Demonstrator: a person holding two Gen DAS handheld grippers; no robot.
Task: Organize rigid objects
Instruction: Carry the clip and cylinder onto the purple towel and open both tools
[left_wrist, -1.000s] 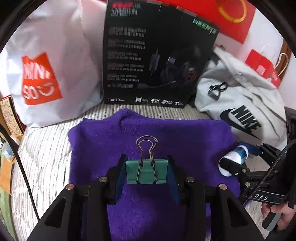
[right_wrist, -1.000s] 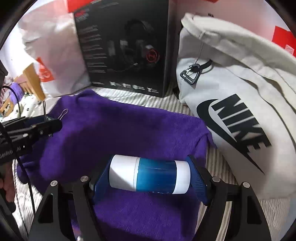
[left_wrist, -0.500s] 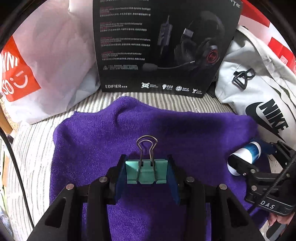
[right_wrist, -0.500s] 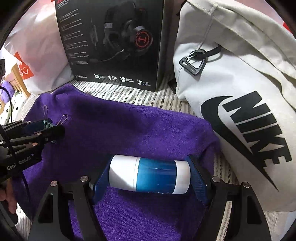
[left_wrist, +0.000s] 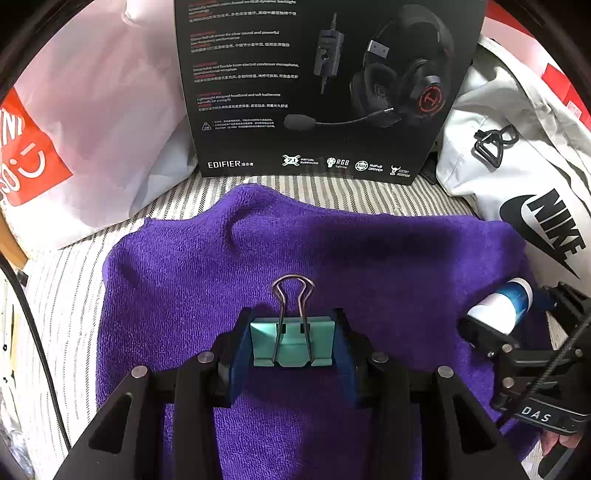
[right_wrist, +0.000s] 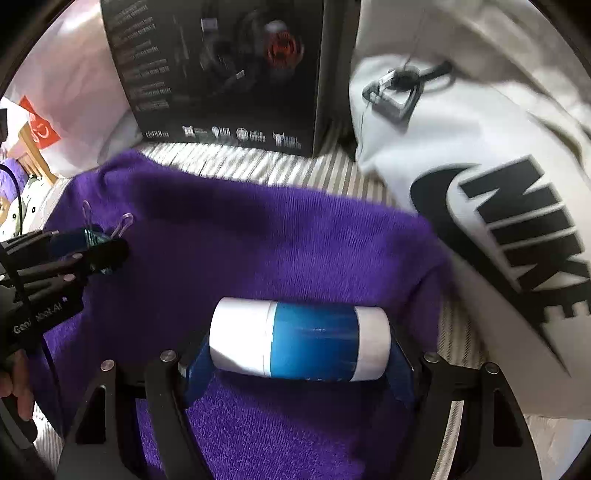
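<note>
Left wrist view: the left gripper (left_wrist: 292, 347) clamps a teal binder clip (left_wrist: 292, 345) between its blue pads, the clip's wire handles (left_wrist: 293, 295) pointing forward. Clip and gripper sit over a purple towel (left_wrist: 229, 266) spread on striped bedding (left_wrist: 62, 280); whether the clip touches the towel cannot be told. Behind the towel stands a black headset box (left_wrist: 325, 85) with EDIFIER printed along its lower edge. Beside the box on the left is a white plastic bag (left_wrist: 92, 122) with an orange logo, and on the right a pale grey Nike bag (left_wrist: 517, 173). At the right edge the right gripper (left_wrist: 498, 314) shows, gripping a blue and white cylinder (left_wrist: 498, 308) over the towel's right side.

Right wrist view: the right gripper (right_wrist: 299, 341) squeezes the blue and white cylinder (right_wrist: 299, 339) endwise, one pad on each white end, so that it lies crosswise between the fingers above the purple towel (right_wrist: 258, 240). The picture is somewhat blurred. At the left the left gripper (right_wrist: 99, 245) appears with the teal binder clip (right_wrist: 92, 236) in its grasp, low over the towel's left part, and a person's hand (right_wrist: 16, 387) holds its handle. The headset box (right_wrist: 221, 74) stands behind, and the Nike bag (right_wrist: 480, 184) fills the right side, just beside the towel's edge.
</note>
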